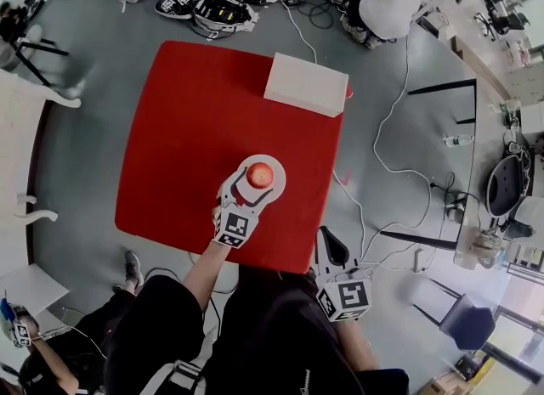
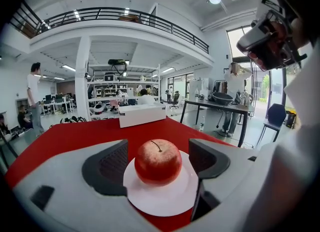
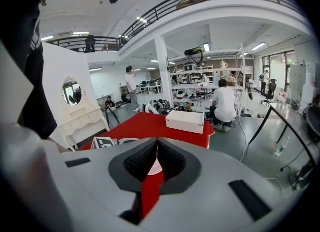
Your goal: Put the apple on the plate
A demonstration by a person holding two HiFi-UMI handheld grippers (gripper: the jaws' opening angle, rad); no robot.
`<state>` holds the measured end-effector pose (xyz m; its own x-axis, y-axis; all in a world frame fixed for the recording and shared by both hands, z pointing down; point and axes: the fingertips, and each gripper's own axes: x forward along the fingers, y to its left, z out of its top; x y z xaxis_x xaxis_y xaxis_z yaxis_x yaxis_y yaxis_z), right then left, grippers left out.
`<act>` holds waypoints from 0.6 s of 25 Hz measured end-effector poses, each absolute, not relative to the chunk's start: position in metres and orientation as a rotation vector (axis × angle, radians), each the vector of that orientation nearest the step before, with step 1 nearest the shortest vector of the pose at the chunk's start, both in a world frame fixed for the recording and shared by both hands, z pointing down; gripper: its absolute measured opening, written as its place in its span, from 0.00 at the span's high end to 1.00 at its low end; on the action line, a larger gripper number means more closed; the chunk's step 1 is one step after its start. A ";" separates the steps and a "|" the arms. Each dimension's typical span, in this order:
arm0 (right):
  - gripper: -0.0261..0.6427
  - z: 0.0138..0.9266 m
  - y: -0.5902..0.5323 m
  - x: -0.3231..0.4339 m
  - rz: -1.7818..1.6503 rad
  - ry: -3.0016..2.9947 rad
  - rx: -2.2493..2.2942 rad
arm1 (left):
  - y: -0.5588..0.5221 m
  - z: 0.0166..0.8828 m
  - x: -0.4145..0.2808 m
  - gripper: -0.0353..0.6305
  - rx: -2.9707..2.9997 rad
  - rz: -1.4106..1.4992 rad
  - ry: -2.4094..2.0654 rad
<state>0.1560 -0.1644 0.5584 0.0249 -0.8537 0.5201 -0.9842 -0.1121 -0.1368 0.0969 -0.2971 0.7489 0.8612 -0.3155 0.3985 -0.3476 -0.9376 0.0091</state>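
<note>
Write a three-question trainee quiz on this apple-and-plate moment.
1. True or false: the apple sits on the white plate.
2. The left claw is: A) shut on the apple; B) open around the apple, not touching it; C) out of view.
3. Fill in: the right claw is ____.
Key: 1 true; 2 B; 3 shut.

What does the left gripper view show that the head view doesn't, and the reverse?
Left gripper view only: clear gaps between the apple and both pads of the left gripper, jaws open, plus the stem. Head view only: the right gripper beside the near right corner of the red table. Both: apple sitting on the white plate, red table, white box.
</note>
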 end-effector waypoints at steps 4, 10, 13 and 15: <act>0.94 0.557 -0.162 0.149 0.716 -1.932 2.023 | -0.294 0.737 0.087 0.40 2.948 0.591 -0.574; 0.94 0.553 -0.165 0.141 0.684 -2.059 1.963 | -0.290 0.694 0.070 0.56 2.969 0.523 -0.714; 0.94 0.547 -0.164 0.140 0.682 -2.128 1.925 | -0.282 0.656 0.059 0.90 2.986 0.433 -0.831; 0.94 0.543 -0.164 0.136 0.674 -2.198 1.874 | -0.273 0.636 0.051 0.94 2.976 0.407 -0.885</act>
